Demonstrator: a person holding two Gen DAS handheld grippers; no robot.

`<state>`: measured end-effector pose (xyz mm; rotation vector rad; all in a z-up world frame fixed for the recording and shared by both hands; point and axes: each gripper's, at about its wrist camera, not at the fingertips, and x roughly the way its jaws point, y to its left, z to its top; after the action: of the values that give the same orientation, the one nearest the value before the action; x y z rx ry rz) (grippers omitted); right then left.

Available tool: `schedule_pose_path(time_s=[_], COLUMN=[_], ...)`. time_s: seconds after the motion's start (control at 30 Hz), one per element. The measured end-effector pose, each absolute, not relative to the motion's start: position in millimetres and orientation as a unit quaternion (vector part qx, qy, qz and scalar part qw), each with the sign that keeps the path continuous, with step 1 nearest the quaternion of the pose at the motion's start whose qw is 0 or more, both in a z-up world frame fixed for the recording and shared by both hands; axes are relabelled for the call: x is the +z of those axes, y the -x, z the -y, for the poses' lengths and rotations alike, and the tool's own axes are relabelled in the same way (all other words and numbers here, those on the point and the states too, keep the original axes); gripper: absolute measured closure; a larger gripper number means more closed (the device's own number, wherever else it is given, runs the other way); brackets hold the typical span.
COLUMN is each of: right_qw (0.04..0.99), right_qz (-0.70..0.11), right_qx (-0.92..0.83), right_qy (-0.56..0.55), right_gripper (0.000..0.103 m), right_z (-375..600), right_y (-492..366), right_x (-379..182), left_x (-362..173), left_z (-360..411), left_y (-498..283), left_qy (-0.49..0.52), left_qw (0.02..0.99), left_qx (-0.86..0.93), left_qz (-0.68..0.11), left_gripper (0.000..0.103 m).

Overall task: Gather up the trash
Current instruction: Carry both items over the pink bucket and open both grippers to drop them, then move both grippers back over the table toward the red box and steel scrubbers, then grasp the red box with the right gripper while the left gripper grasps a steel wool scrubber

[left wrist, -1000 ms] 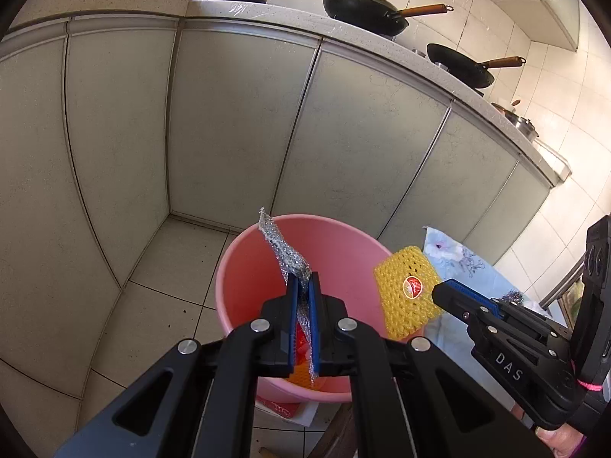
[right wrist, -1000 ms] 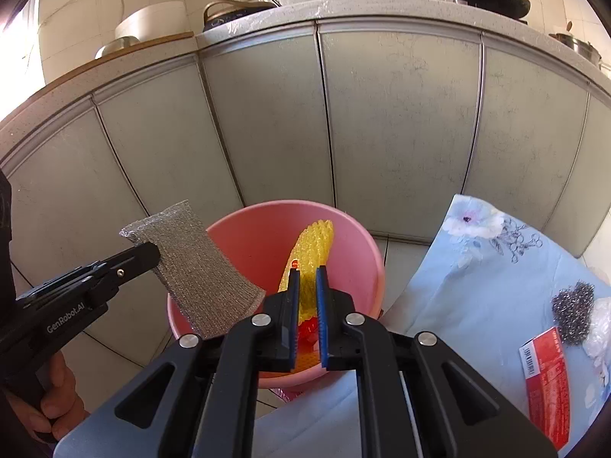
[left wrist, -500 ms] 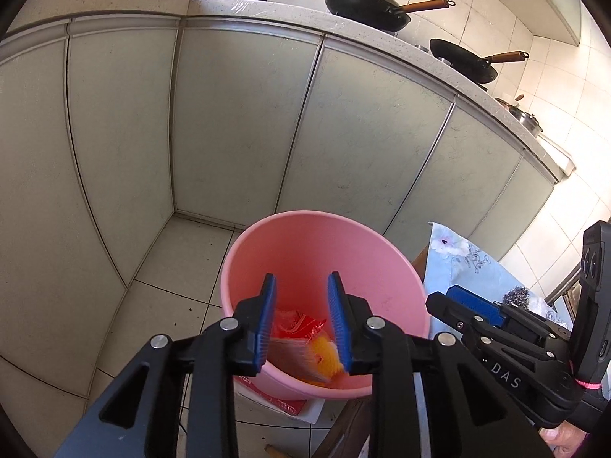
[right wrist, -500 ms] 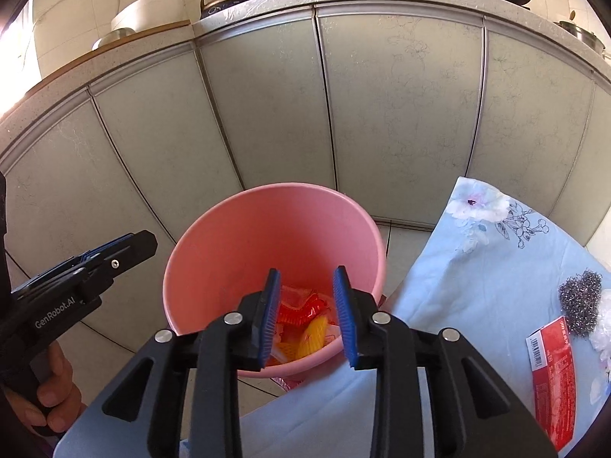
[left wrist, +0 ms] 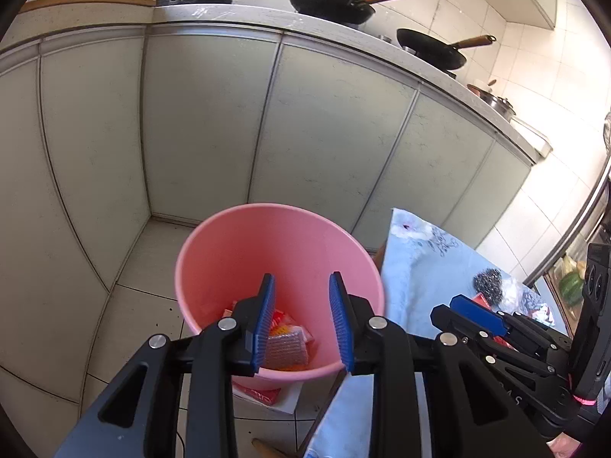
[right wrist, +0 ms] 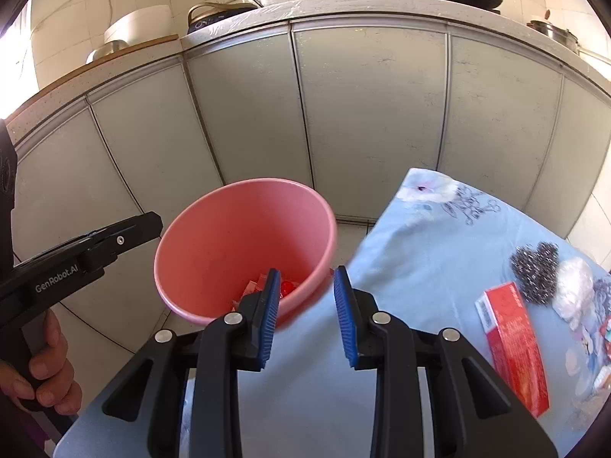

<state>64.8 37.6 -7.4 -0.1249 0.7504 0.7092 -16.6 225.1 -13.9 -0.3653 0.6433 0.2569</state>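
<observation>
Left wrist view, left hand-held gripper [left wrist: 301, 318] spread empty above pink bucket [left wrist: 229, 252] holding wrappers, right hand-held gripper [right wrist: 305, 315] likewise gaping over cloth-covered surface [right wrist: 420, 252].

Both tongs [left wrist: 301, 320] [right wrist: 305, 316] agape, empty

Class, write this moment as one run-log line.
left gripper: open, over pink bucket | right gripper: open, empty | red packet, steel scourer: on table

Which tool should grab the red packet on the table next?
Right, probably. The right tool is open and empty over the blue floral cloth, with the red packet just to its right. The left tool, also open, hangs over the pink bucket, off the table's edge.
</observation>
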Motion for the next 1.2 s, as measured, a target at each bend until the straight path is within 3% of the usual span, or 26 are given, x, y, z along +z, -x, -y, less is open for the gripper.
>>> schedule_pose_path(time_s=[0.1, 0.57, 0.7, 1.2], right_qw=[0.872, 0.889, 0.89, 0.866], right_qz=[-0.358, -0.368, -0.375, -0.424], right_qx=[0.33, 0.268, 0.253, 0.239], right_qy=[0.057, 0.052, 0.063, 0.115], right_gripper=[0.074, 0.073, 0.055, 0.054], right_z=[-23, 60, 83, 97], right_y=[-61, -69, -81, -114], right_x=[-7, -13, -18, -56], left_x=[-14, -19, -23, -27], left_z=[-213, -166, -157, -126], left_y=[14, -2, -11, -73], left_qy=[0.169, 0.141, 0.135, 0.121], left_qw=[0.925, 0.926, 0.925, 0.917], left_qx=[0.114, 0.069, 0.06, 0.003], left_qz=[-0.32, -0.343, -0.351, -0.381], left_gripper=[0.066, 0.065, 0.065, 0.065])
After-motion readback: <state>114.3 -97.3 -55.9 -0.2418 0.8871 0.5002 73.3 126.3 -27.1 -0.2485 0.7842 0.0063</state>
